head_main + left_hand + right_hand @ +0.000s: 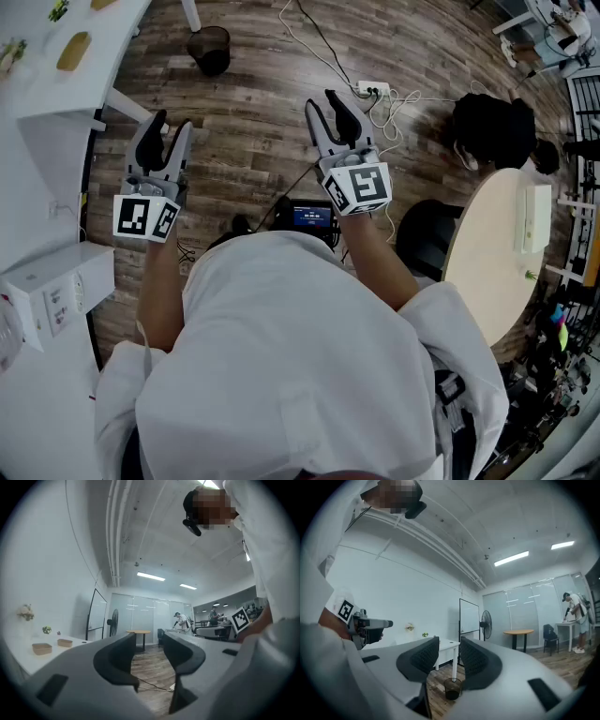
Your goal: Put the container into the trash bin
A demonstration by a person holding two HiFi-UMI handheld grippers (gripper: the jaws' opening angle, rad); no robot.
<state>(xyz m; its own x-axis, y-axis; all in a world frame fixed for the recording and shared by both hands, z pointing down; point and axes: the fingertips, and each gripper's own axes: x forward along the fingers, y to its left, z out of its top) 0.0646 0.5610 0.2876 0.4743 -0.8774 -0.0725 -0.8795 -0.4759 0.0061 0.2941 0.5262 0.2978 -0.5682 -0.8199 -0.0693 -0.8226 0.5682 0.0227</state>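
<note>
Two brown containers lie on a white table at the left; in the head view one container shows at the top left. A dark mesh trash bin stands on the wooden floor beyond that table, and the trash bin shows low between the right jaws, far off. My left gripper is held level and open, with nothing in it. My right gripper is also level, open and empty. Both hang in the air above the floor.
A white power strip with trailing cables lies on the floor ahead. A round wooden table, a black chair and a dark stool stand at the right. White boxes sit at the near left. People work far off.
</note>
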